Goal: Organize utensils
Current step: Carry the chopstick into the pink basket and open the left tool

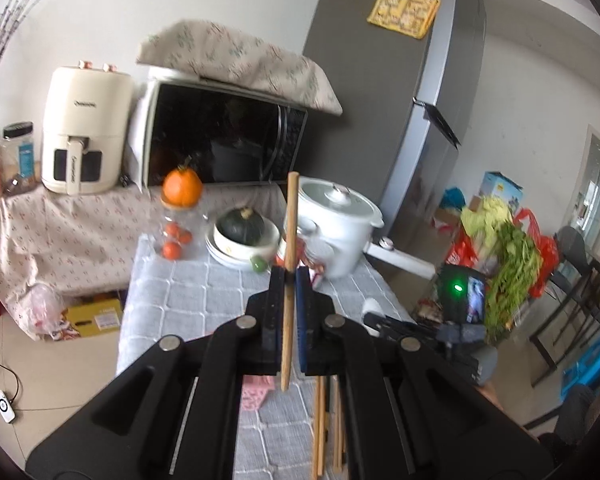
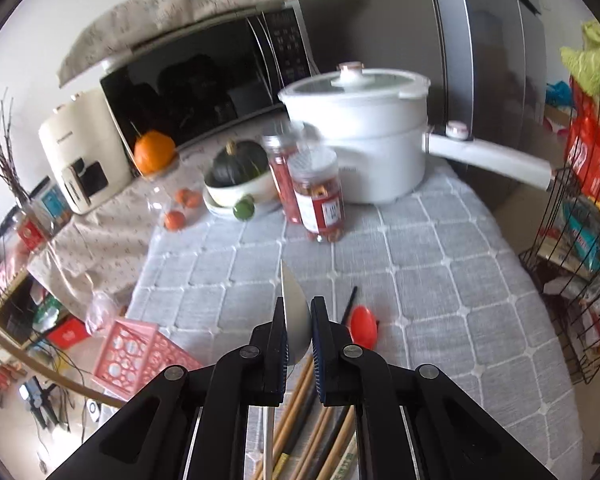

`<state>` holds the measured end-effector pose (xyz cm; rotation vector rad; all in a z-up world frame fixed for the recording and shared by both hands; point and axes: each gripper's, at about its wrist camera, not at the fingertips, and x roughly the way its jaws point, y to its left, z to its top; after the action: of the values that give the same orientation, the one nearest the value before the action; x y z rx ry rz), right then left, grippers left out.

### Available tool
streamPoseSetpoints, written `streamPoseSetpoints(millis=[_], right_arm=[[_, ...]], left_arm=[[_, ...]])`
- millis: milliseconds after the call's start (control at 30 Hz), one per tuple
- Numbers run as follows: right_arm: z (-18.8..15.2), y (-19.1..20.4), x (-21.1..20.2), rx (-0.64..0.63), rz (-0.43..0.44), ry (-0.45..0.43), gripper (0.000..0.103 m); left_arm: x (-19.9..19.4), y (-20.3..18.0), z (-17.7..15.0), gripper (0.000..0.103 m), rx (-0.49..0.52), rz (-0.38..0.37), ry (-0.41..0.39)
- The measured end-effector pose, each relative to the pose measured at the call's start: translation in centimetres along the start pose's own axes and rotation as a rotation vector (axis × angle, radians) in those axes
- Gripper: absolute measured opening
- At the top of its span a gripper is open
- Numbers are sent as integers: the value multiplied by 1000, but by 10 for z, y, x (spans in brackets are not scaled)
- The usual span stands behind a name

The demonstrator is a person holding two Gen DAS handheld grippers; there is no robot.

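Your biggest risk is a slip. The chopstick (image 1: 289, 280) in your left hand-held gripper (image 1: 289, 280) is pinched along a narrow stretch, standing nearly upright with a long length above the jaws, so a quick swing could pivot it or let it slide out. The spoon (image 2: 296, 320) in your right hand-held gripper (image 2: 298, 322) is smooth metal, its bowl caught edge-on between the jaws; I'd judge that it could twist loose if you tilt it sharply.

Both hand-held grippers are closed down narrow, the left on the chopstick, the right on the spoon. More chopsticks (image 2: 312, 420) lie loose on the desk (image 2: 440, 280) below, just beside a red spoon (image 2: 363, 326). The pink basket (image 2: 140, 356) sits at the desk's near left edge, where a careless drop could push it off.
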<state>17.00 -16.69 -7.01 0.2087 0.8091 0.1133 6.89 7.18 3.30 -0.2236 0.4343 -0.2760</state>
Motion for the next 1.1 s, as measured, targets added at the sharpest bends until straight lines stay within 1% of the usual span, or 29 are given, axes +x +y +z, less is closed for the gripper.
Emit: streamPoseSetpoints(millis=[100, 267, 367, 500, 633, 800, 867, 933, 1100], right_arm=[[3, 8, -11, -6, 5, -48, 10], [7, 19, -33, 1, 37, -136, 10], [8, 26, -41, 13, 61, -177, 10], [7, 35, -45, 11, 80, -196, 10], [6, 43, -47, 3, 94, -202, 10], [5, 45, -47, -5, 100, -208, 10], [4, 44, -47, -2, 101, -213, 10], [4, 43, -50, 0, 99, -225, 10], [3, 42, -53, 2, 98, -246, 10]], left_arm=[[-2, 8, 4, 6, -7, 37, -53], [9, 21, -1, 6, -6, 82, -86], [15, 25, -3, 6, -5, 94, -117], [20, 29, -3, 6, -8, 98, -137], [20, 29, 1, 6, -38, 93, -141], [16, 24, 6, 6, -29, 96, -168], [21, 24, 5, 6, -21, 104, -159], [30, 26, 1, 6, -20, 105, -131], [58, 30, -13, 6, 9, 114, -20]])
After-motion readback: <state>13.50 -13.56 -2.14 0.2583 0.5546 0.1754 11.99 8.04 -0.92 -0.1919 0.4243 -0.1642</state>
